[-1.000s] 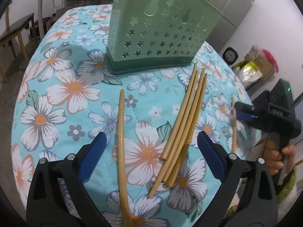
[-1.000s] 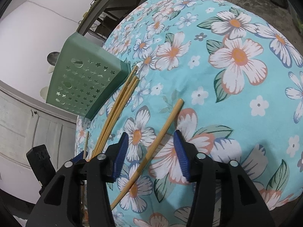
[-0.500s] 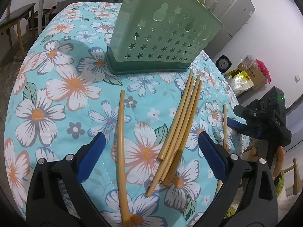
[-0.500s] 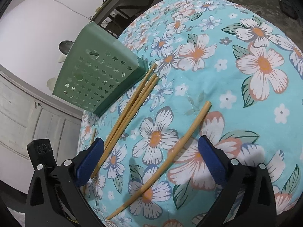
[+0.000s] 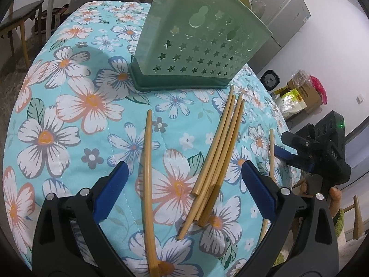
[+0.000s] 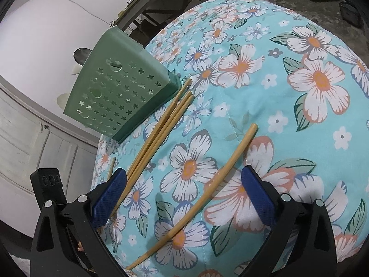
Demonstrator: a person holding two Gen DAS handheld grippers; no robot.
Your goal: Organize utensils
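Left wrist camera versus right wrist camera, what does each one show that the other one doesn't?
Only the left wrist view shows the other black gripper, a grey metal cabinet and a cardboard box of packets. Only the right wrist view shows white panelled doors. Both show the pale green star-punched plastic utensil holder, the bundle of bamboo chopsticks, the lone curved chopstick and the turquoise floral tablecloth.
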